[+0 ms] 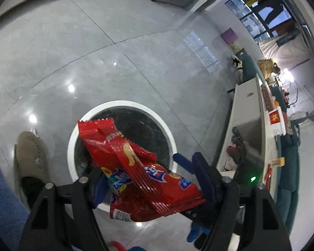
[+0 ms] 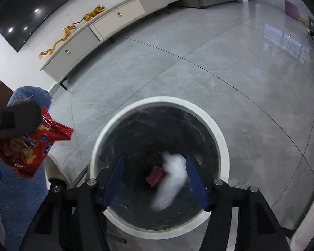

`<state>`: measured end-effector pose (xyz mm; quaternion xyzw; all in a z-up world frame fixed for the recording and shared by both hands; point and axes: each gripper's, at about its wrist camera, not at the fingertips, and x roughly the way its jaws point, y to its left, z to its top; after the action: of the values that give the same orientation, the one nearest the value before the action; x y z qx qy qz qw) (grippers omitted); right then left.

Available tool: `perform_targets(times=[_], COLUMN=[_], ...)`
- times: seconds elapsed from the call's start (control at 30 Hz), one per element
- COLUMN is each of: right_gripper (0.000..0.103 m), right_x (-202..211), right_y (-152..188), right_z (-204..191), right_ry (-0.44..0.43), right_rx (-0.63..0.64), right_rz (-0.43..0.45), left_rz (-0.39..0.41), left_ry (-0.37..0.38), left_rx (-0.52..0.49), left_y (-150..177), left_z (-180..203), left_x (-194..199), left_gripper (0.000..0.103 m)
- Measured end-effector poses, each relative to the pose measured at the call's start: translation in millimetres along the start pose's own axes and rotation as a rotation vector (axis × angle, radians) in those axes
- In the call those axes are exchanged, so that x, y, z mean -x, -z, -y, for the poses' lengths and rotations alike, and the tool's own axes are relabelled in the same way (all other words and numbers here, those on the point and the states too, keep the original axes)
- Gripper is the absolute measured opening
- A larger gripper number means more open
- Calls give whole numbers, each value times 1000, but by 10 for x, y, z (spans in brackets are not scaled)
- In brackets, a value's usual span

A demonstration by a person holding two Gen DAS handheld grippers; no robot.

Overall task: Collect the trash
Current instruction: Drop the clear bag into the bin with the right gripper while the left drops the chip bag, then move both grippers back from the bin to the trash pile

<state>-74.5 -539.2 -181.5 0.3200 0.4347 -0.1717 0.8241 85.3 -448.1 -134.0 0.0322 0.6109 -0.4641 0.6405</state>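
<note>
Several red snack wrappers (image 1: 136, 167) lie between the blue fingers of my left gripper (image 1: 139, 169), whose jaws stand wide; the right pad is clear of the wrappers' upper part. Below them is a round white-rimmed bin (image 1: 123, 104) with a black liner. The right wrist view shows the same wrappers (image 2: 31, 146) hanging left of the bin (image 2: 224, 146). My right gripper (image 2: 153, 158) is open above the bin's mouth. A blurred white crumpled piece (image 2: 171, 179) is loose below its fingers, inside the bin, beside a red wrapper (image 2: 155, 176).
The bin stands on a glossy grey tiled floor (image 2: 219, 73). A beige slipper (image 1: 31, 152) and a person's blue clothing (image 2: 29, 96) are to its left. A long white cabinet (image 2: 115, 18) lines the far wall. A cluttered white table (image 1: 247, 115) is at the right.
</note>
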Motion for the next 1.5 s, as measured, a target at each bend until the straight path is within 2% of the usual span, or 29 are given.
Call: perform_targets(times=[0.13,0.2,0.33,0.37,0.57,0.67,0.83,1.0,1.13,1.23,1.37,1.43,1.5], right_gripper=[61,61,61,61,64,65,66,78,84,88,92,96,99], right_x=[100,197,501,536,968,1125,1203,1243,1308,1432,1651,1817,1927], right_y=[56,80,131,122,124,149,189,198,210,209,229,259,280], right_z=[107,73,-14,-55,-247,-242,-113,-79,-178,-364,-701,-962,-1167], right_ry=[16,27,45,49,61,63,66,46,37,34,46,37,25], right_rx=[-20,-18,3,9,33,19,-13,-31,-34,2,82,143,186], right_rz=[6,14,51,58,141,175,178,171,187,221,286,340,378], left_rz=[55,104,211,234,233,245,210,240,302,372,511,583,620], left_ry=[-4,-5,-62,-54,69,66,47,-6,-63,-134,-241,-303,-351], left_rx=[-35,-64,-138,-145,-151,-149,-131,-178,-228,-274,-316,-316,-310], left_y=[71,137,296,348,420,373,342,467,621,758,1006,1162,1290], left_z=[88,167,367,413,564,649,635,730,797,841,800,734,657], left_x=[172,312,678,787,1100,1108,960,950,1092,1316,1787,2081,2321], left_gripper=[72,72,72,72,72,72,72,72,72,72,72,72,72])
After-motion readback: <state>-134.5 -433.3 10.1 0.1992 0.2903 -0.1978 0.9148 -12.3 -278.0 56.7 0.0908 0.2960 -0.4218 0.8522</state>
